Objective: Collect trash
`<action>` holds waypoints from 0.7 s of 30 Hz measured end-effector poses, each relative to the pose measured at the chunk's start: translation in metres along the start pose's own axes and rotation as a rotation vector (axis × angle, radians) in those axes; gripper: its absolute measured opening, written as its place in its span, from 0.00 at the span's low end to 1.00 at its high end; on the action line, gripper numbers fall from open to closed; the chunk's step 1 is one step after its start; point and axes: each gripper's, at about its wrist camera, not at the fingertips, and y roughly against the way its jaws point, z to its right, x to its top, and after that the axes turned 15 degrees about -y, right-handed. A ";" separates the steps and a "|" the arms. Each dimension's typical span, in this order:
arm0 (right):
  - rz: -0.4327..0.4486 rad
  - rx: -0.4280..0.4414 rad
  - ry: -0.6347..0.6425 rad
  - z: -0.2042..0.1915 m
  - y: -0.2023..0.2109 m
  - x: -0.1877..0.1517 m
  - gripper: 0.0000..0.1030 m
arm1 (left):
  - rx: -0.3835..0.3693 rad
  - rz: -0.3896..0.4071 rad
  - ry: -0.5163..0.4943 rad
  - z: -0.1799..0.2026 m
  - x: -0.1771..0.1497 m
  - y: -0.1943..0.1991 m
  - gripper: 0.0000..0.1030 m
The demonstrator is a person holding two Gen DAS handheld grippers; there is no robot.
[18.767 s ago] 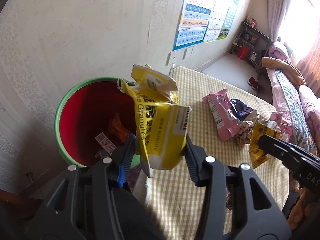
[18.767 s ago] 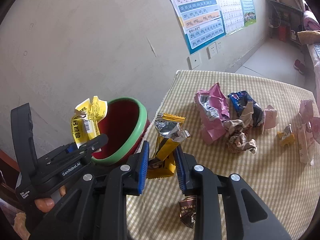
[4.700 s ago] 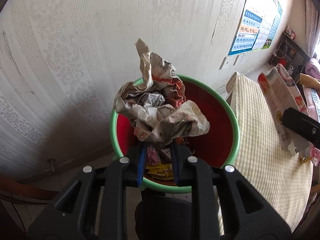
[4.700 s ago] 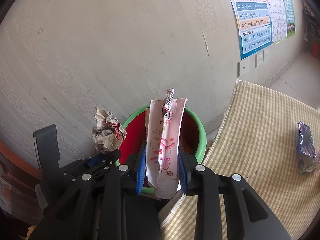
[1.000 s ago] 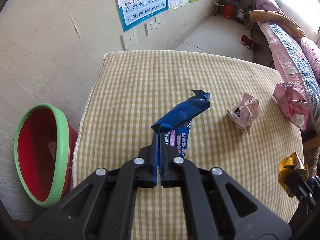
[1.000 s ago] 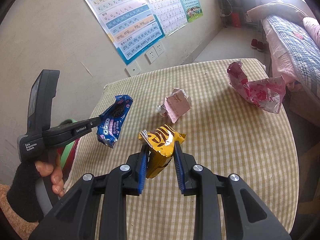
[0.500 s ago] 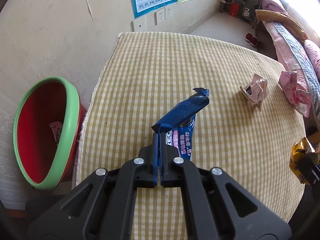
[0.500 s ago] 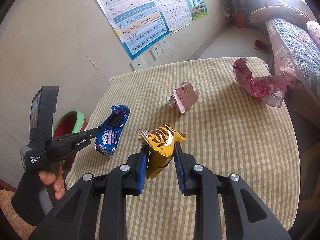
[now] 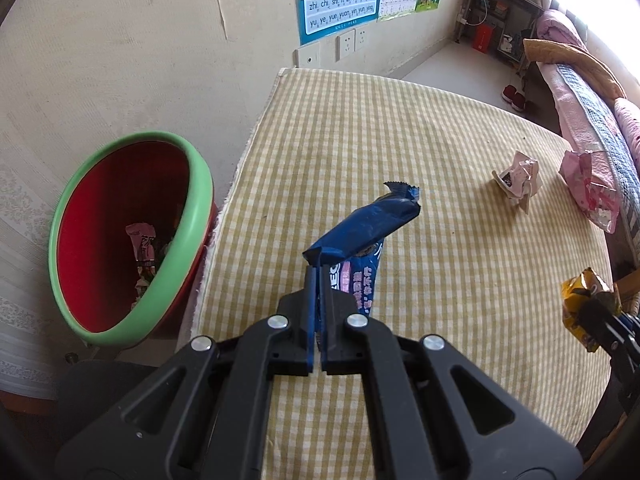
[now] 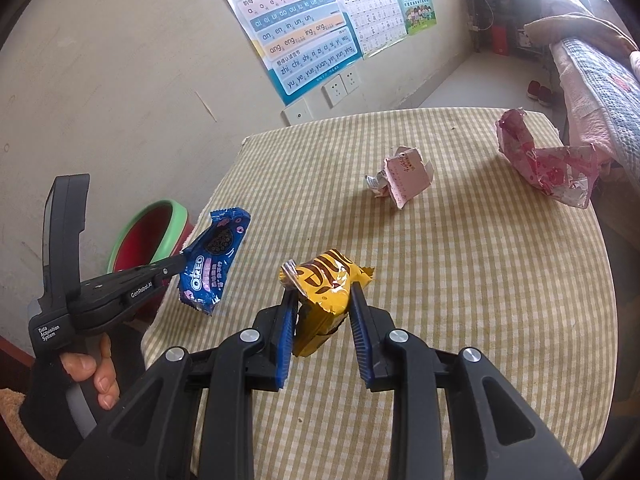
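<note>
Two grippers (one wrapper each)

The tabletop wore a yellow-and-white checked cloth. On it lay a crumpled pale pink wrapper toward the far right, and near that, at the right edge, a larger crumpled pink bag.

We see both views bright with daylight pouring in from the upper right, where the window blows out to white glare. Wrappers cast soft shadows leftward on the surface. Focus is sharp throughout. Fisheye distortion bends the wall and darkens the corners.
</note>
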 end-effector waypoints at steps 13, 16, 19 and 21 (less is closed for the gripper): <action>0.011 0.030 0.045 -0.024 0.006 -0.002 0.26 | 0.070 0.052 0.054 -0.037 -0.007 0.022 0.01; 0.012 0.031 0.056 -0.028 0.005 -0.001 0.26 | 0.070 0.051 0.069 -0.042 -0.009 0.022 0.01; 0.016 0.030 0.058 -0.029 0.007 -0.001 0.26 | 0.074 0.063 0.071 -0.044 -0.009 0.025 0.01; 0.022 0.030 0.059 -0.030 0.009 0.000 0.26 | 0.080 0.076 0.070 -0.046 -0.008 0.029 0.01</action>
